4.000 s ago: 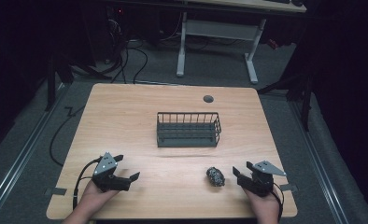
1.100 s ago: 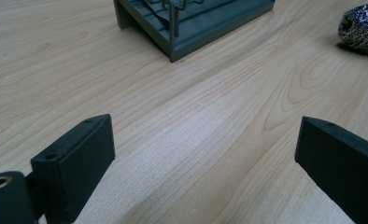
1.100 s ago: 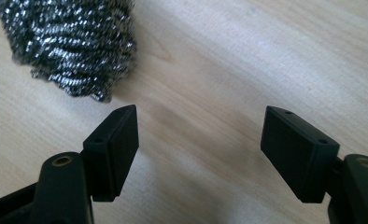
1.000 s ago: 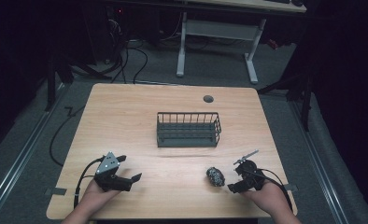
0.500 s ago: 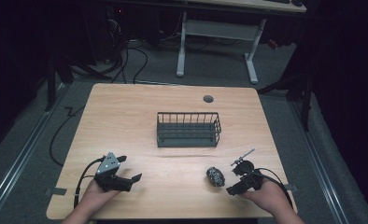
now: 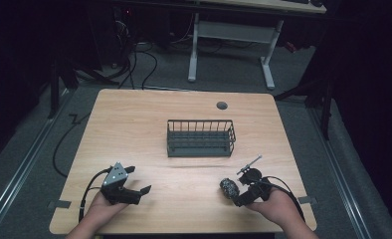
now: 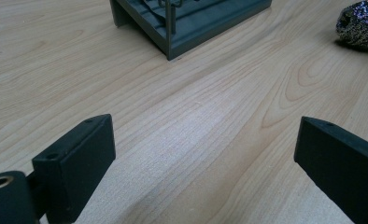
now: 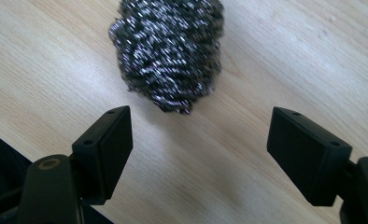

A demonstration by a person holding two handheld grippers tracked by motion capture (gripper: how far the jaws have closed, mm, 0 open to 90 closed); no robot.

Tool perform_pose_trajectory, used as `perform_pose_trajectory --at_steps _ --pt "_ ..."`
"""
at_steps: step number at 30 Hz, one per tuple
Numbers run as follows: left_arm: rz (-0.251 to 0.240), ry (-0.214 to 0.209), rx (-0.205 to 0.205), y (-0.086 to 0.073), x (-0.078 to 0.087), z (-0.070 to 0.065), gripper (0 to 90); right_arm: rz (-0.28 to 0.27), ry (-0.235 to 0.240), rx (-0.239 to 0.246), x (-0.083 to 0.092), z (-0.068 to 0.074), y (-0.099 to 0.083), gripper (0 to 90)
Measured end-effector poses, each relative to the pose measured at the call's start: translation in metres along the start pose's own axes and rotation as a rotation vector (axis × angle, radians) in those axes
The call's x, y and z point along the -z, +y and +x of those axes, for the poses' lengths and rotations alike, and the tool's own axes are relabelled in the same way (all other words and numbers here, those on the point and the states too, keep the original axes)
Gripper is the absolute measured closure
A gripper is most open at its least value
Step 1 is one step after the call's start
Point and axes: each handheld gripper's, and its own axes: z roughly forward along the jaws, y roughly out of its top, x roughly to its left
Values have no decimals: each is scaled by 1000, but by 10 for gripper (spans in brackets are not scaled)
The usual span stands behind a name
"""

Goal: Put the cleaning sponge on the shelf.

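A steel wool scrubber (image 6: pixel 228 188) lies on the wooden table (image 6: pixel 149 124) at the front right. My right gripper (image 6: pixel 238 192) is tipped on its side just to its right, jaws pointing at it. In the right gripper view the scrubber (image 8: pixel 168 51) sits just beyond the tips of the right gripper (image 8: pixel 201 116); the jaws have just been opening and stand wide with nothing between them. My left gripper (image 6: pixel 138 180) rests at the front left, open and empty. The left gripper view shows the left gripper (image 7: pixel 205 128), the scrubber (image 7: pixel 362 25) at far right, and a dark wire basket (image 7: pixel 191 18) ahead.
The wire basket (image 6: pixel 200 138) stands at the table's middle, with a round cable hole (image 6: pixel 222 105) behind it. The table's front edge runs close under both hands. A white-legged desk (image 6: pixel 231 32) and floor cables lie beyond the far edge.
The right gripper has rolled onto its side, edged left toward the scrubber, and its jaws have spread wider. The left gripper has stayed put.
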Motion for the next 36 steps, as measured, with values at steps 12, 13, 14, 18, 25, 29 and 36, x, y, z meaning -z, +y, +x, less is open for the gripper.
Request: perform_pose_trajectory --at_steps 12,13,14,18,25,29,36 --pt "-1 -4 1 0 0 0 62 -1 11 33 -10 9 16 202" --pt "-1 -4 1 0 0 0 62 0 12 36 -10 10 17 202" --pt "0 -4 1 0 0 0 62 0 13 23 -11 11 18 203" --pt "0 -5 0 0 0 0 62 -2 18 28 -14 13 24 206" --pt "0 -4 0 0 0 0 63 -15 4 15 -15 12 26 228" --pt "0 -3 0 0 0 0 64 -22 1 6 -14 9 25 282" --pt "1 -4 -1 0 0 0 65 -37 20 -3 -15 9 25 419"
